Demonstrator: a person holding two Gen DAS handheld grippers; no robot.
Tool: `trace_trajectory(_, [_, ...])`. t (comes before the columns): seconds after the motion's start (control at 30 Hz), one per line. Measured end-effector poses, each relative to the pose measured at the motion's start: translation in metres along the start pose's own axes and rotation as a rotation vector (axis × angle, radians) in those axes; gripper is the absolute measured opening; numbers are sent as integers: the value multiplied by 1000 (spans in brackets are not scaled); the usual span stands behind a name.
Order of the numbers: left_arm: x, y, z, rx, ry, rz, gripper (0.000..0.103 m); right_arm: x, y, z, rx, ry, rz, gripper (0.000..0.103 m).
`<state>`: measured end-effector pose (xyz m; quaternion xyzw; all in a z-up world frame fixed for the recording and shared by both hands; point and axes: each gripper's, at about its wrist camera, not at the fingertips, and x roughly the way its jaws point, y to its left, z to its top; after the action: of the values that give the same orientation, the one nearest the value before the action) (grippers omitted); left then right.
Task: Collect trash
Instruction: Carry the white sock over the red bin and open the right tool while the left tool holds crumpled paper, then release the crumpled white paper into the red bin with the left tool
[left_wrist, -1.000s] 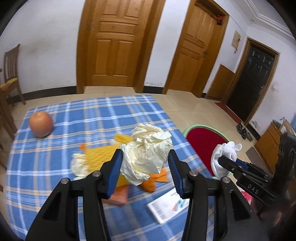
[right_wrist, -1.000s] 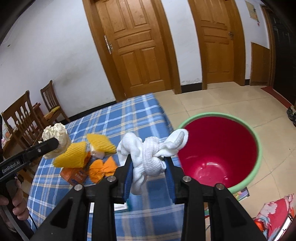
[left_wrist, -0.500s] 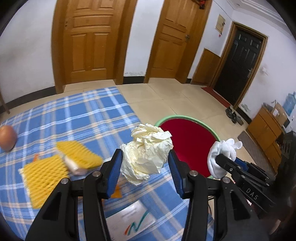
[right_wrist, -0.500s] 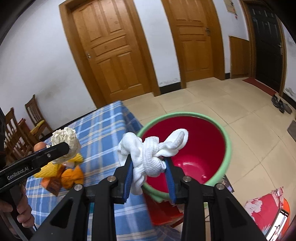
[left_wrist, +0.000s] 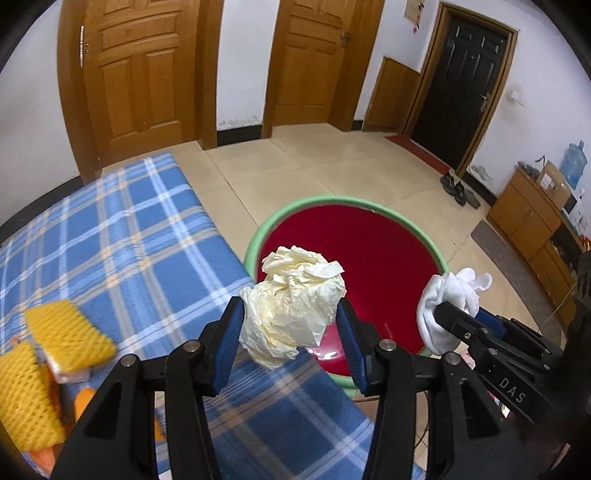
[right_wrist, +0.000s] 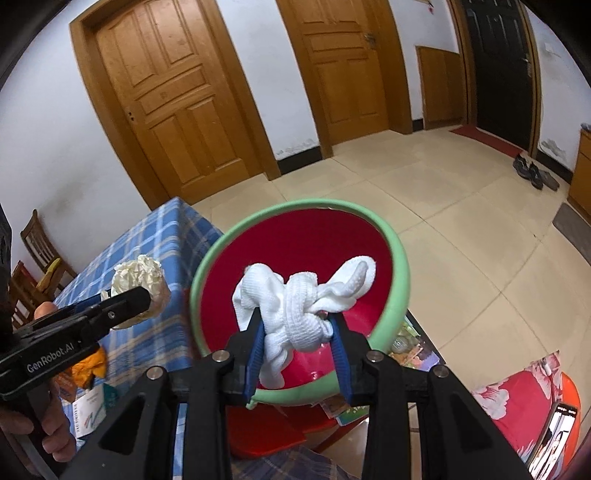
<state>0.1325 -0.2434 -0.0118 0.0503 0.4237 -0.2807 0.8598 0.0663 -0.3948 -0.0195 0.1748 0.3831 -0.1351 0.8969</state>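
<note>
While the left gripper (left_wrist: 290, 332) clenches a crumpled cream paper ball (left_wrist: 293, 302) at the edge of the blue plaid table (left_wrist: 110, 236), the right gripper (right_wrist: 299, 338) grasps a knotted white cloth (right_wrist: 303, 302) over the red bin (right_wrist: 321, 240) with the green rim. The paper ball hangs just at the bin's near rim. Yellow foam netting (left_wrist: 66, 336) and orange scraps (right_wrist: 88, 365) lie on the table beside a printed leaflet (right_wrist: 90, 406).
</note>
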Motion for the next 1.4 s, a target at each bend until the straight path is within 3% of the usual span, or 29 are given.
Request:
trace_trajectory(0.27, [14,-13,3,36,20,2,53,8,-13,1,39,10,-6,41])
trace_trajectory(0.43, [16,-15,4,26,21,19,69,11,-15,1,55,9,1,52])
trace_trajectory(0.5, [16,-13,4,20,18,27,71,11,-14,1,59,5,0,56])
trace_trajectory(0.9, [3,-1,3,-12,2,42,71,2,-10,4,60,-19,11,62])
trace_trajectory(1.4, [-54,26,-12,-63,-51,62,71,-35,20,-4,30,-52,86,69])
